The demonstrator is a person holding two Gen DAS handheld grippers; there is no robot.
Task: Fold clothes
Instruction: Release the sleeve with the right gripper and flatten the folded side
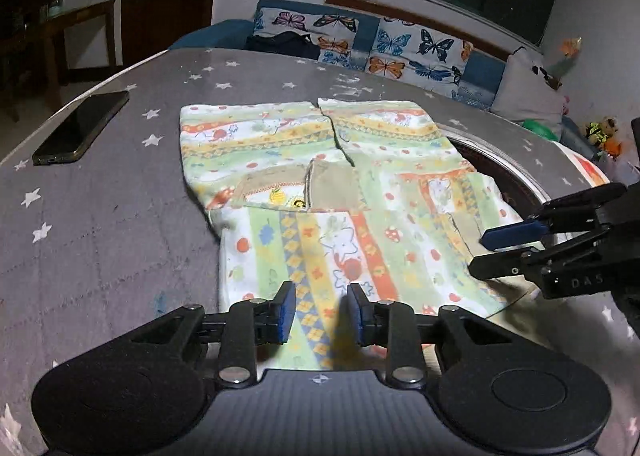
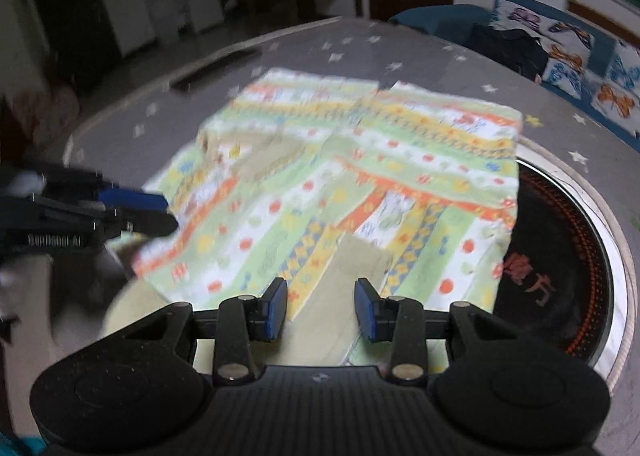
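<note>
Both claws — left claw (image 1: 322,306), right claw (image 2: 322,304) — released above the striped, cartoon-print cotton garment (image 1: 340,212); risk: its partly folded layers slip apart when pinched singly.

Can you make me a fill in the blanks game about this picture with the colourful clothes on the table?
1. The tablecloth is grey with little white ____ on it.
2. The dark flat thing lying left of the patterned garment is a ____.
3. The sofa cushions behind the table are printed with ____.
4. The left gripper and the right gripper both have their jaws ____.

Missing words: stars; phone; butterflies; open
</note>
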